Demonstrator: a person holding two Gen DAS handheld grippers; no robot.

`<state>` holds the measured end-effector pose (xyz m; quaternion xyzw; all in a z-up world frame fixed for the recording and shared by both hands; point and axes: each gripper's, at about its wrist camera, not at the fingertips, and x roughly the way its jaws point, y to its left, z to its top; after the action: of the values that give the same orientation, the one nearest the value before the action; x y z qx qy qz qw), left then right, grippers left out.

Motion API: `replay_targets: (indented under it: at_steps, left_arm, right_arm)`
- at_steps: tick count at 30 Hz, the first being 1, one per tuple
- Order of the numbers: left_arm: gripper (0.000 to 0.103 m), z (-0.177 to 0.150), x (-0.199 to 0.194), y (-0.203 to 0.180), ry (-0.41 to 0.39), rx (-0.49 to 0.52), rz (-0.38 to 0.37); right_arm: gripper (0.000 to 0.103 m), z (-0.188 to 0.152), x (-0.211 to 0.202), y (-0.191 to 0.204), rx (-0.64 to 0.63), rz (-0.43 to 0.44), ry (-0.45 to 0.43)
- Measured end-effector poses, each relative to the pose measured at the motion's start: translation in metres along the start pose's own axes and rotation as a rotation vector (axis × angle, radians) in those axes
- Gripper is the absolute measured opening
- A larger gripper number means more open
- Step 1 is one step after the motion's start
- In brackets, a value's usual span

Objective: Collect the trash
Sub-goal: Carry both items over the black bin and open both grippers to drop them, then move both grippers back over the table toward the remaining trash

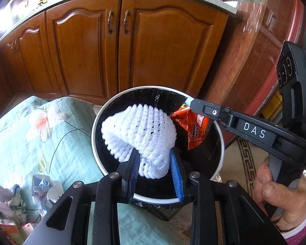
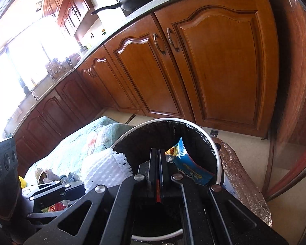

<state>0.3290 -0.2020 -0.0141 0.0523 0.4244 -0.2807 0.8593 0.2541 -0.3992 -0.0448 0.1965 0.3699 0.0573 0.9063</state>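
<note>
- My left claw point(image 1: 155, 170): parted partway, its blue pads point(image 1: 175, 168) flanking the tail of a white foam net point(image 1: 140, 130) that is hanging over the bin; whether they are pressing it, I cannot tell.
- My right claw point(image 2: 158, 159): pinching shut on an orange and blue snack wrapper point(image 1: 195, 126), dangling inside the rim.
- Bin point(image 1: 94, 122): white rim, black liner, standing beside a floral cloth point(image 1: 40, 126).
- Crumpled paper point(image 1: 41, 189) is lying on the cloth, partly cut off.
- Wooden cabinets point(image 1: 120, 47) are filling the background.
</note>
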Motion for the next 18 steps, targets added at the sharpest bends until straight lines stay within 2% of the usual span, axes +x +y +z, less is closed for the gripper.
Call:
replay_targets:
  at_steps: [1,3,4,5,9,11,13,14,16,18]
  left_arm:
    - [0.035,0.001,0.002,0.001,0.003,-0.001,0.000]
    - [0.045,0.007,0.008,-0.001,-0.001,-0.006,0.000]
    - [0.054,0.007,0.008,-0.001,-0.007,-0.006,0.004]
    - [0.058,0.006,0.007,-0.003,-0.015,-0.005,0.010]
    - [0.062,-0.006,-0.003,-0.008,-0.038,-0.015,0.021]
    - [0.066,-0.017,-0.016,-0.010,-0.058,-0.029,0.024]
    - [0.070,-0.025,-0.025,-0.008,-0.082,-0.047,0.032]
    - [0.073,-0.032,-0.034,-0.006,-0.093,-0.059,0.036]
    - [0.076,-0.043,-0.047,-0.002,-0.121,-0.087,0.037]
    - [0.078,-0.055,-0.060,-0.001,-0.140,-0.108,0.034]
  right_arm:
    - [0.006,0.000,0.003,0.000,-0.003,-0.006,0.009]
    - [0.007,0.000,0.005,0.000,-0.005,-0.017,0.022]
    - [0.008,-0.001,0.006,0.000,-0.001,-0.007,0.026]
    - [0.009,-0.001,0.007,-0.001,0.003,-0.004,0.028]
    - [0.030,-0.003,0.002,-0.002,0.021,0.007,0.012]
    - [0.036,-0.005,-0.004,-0.001,0.023,0.011,-0.002]
    - [0.053,-0.007,-0.011,0.000,0.029,0.020,-0.021]
    - [0.058,-0.009,-0.016,0.002,0.030,0.022,-0.033]
    - [0.080,-0.014,-0.025,0.007,0.032,0.026,-0.059]
    - [0.088,-0.022,-0.035,0.013,0.036,0.034,-0.087]
